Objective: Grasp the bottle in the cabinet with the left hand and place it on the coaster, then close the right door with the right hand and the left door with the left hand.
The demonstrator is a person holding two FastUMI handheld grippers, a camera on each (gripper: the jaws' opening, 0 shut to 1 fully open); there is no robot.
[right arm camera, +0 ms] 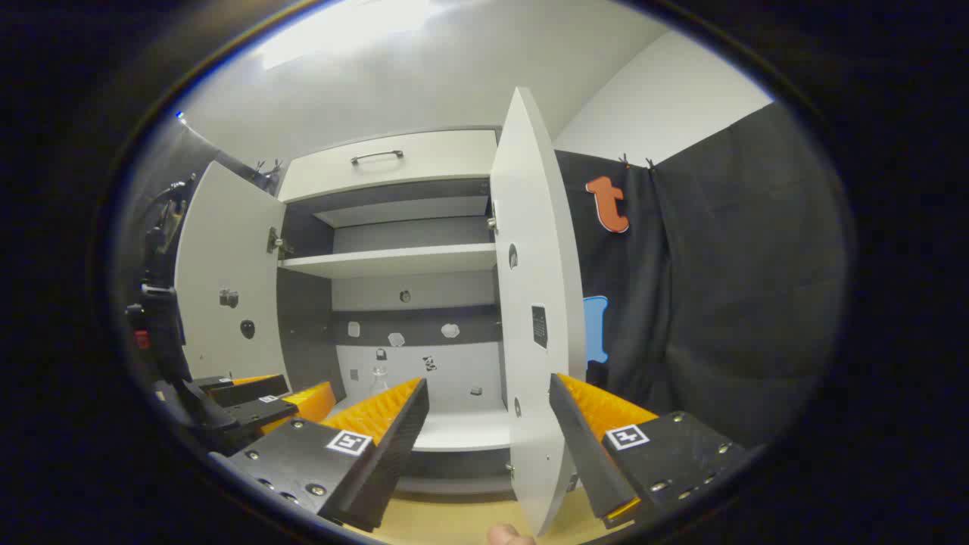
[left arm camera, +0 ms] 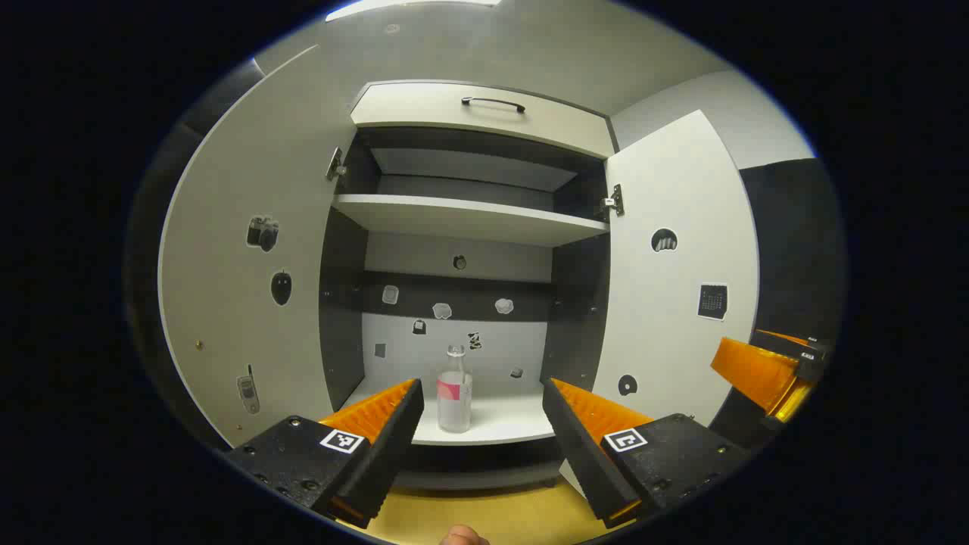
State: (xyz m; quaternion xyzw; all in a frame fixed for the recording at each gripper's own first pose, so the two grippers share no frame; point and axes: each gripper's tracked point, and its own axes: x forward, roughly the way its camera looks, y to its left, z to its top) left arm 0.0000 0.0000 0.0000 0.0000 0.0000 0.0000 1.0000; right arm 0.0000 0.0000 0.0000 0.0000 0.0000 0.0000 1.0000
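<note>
A clear bottle [left arm camera: 455, 393] with a pink label stands upright on the cabinet's bottom shelf [left arm camera: 507, 424], near its front edge. My left gripper [left arm camera: 481, 384] is open and held in front of the cabinet, with the bottle seen between its fingers but farther back. Both doors are swung open: the left door [left arm camera: 242, 265] and the right door [left arm camera: 674, 288]. In the right gripper view my right gripper [right arm camera: 488, 382] is open, and the right door [right arm camera: 534, 341] stands edge-on between its fingers, close to the right one. The bottle's neck [right arm camera: 378, 372] peeks over the left finger.
Above the open compartment are an upper shelf [left arm camera: 469, 219] and a drawer front with a dark handle [left arm camera: 492, 102]. Small stickers dot the back wall and doors. A yellowish wooden surface [left arm camera: 484, 515] lies below the cabinet. The black booth cloth [right arm camera: 719, 303] hangs right of the right door.
</note>
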